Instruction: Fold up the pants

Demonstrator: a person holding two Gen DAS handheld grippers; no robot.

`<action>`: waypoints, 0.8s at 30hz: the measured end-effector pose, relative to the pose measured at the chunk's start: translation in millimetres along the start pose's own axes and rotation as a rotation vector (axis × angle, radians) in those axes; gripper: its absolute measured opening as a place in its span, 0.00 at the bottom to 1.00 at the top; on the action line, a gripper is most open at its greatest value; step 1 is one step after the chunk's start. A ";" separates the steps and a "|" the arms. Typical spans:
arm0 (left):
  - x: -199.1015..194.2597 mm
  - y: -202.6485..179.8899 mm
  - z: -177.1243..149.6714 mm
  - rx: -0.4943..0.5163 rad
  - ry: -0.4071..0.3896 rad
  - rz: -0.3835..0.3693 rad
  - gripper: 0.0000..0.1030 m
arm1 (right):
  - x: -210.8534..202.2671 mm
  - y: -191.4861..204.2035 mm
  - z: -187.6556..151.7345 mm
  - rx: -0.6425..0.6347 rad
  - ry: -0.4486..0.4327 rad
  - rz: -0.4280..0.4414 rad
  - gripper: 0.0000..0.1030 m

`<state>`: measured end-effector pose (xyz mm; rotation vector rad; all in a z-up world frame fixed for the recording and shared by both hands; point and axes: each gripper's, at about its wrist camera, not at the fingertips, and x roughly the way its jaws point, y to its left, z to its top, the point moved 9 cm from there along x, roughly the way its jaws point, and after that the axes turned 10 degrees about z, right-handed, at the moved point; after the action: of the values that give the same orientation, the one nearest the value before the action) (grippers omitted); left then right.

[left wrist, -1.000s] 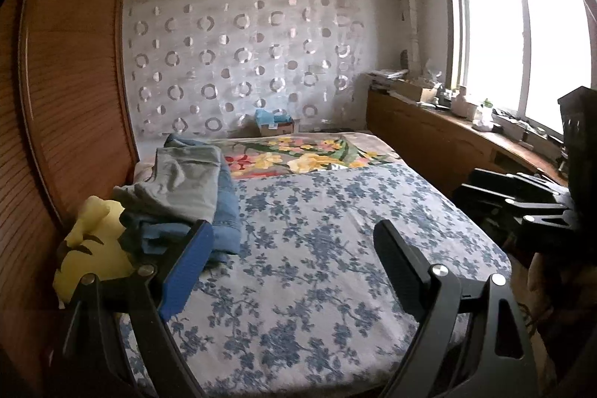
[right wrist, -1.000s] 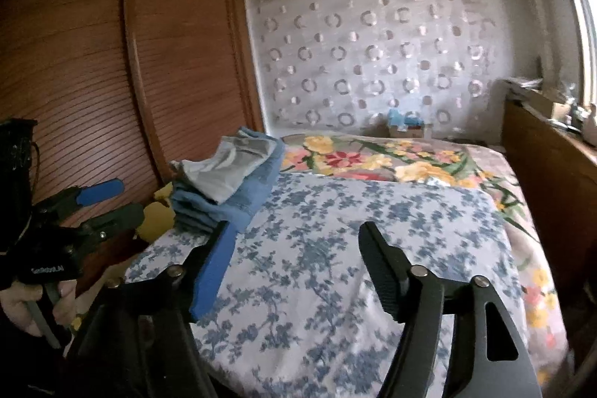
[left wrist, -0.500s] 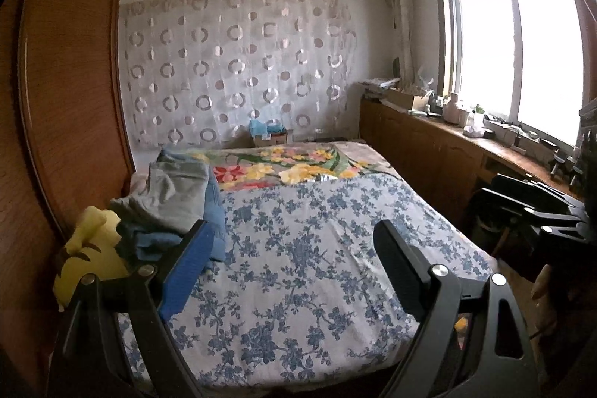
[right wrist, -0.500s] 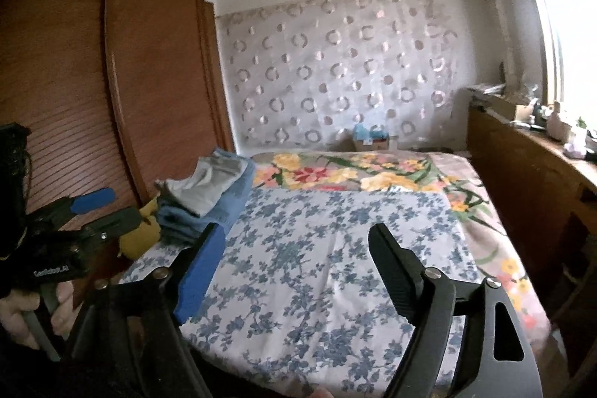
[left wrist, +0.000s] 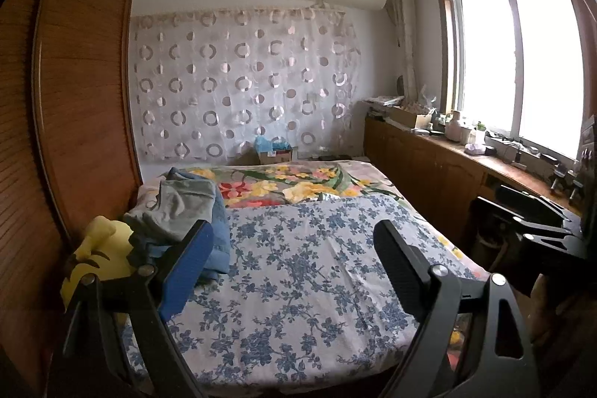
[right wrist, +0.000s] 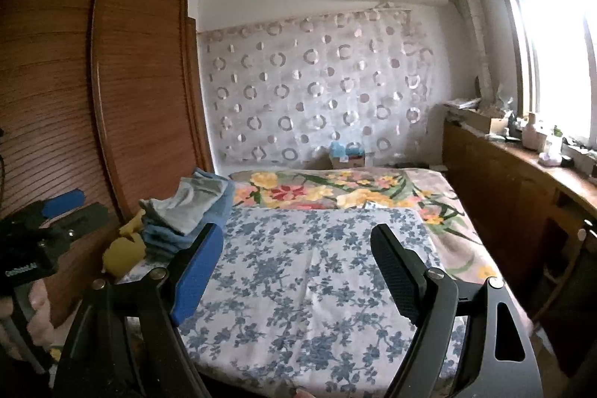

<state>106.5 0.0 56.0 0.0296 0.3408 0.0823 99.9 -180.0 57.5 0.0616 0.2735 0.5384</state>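
Observation:
A pile of folded pants (left wrist: 186, 207), grey on top of blue denim, lies at the left edge of the bed; the right wrist view shows the pile (right wrist: 190, 207) too. My left gripper (left wrist: 293, 237) is open and empty above the near part of the bed, to the right of the pile and not touching it. My right gripper (right wrist: 296, 237) is also open with nothing between its fingers, over the flowered sheet. The left gripper (right wrist: 56, 215) shows at the left rim of the right wrist view, and the right gripper (left wrist: 530, 222) at the right rim of the left wrist view.
The bed carries a blue-flowered sheet (left wrist: 298, 271) over a bright floral cover (left wrist: 283, 181). A yellow plush toy (left wrist: 97, 256) sits beside the pile against the wooden wardrobe (left wrist: 74, 99). A cluttered wooden counter (left wrist: 429, 166) runs under the window at the right.
Both grippers have drawn back and risen from the bed, so more of the room and ceiling shows. The right gripper's jaws have spread a little wider. The pile has not moved.

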 end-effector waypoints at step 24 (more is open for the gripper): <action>1.7 2.2 -8.1 -0.002 0.014 0.017 0.85 | -4.0 -8.4 -1.8 0.000 0.005 -0.018 0.80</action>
<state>105.2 2.5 47.9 0.0299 0.3546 0.0994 100.3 -189.3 55.6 0.0573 0.2783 0.5203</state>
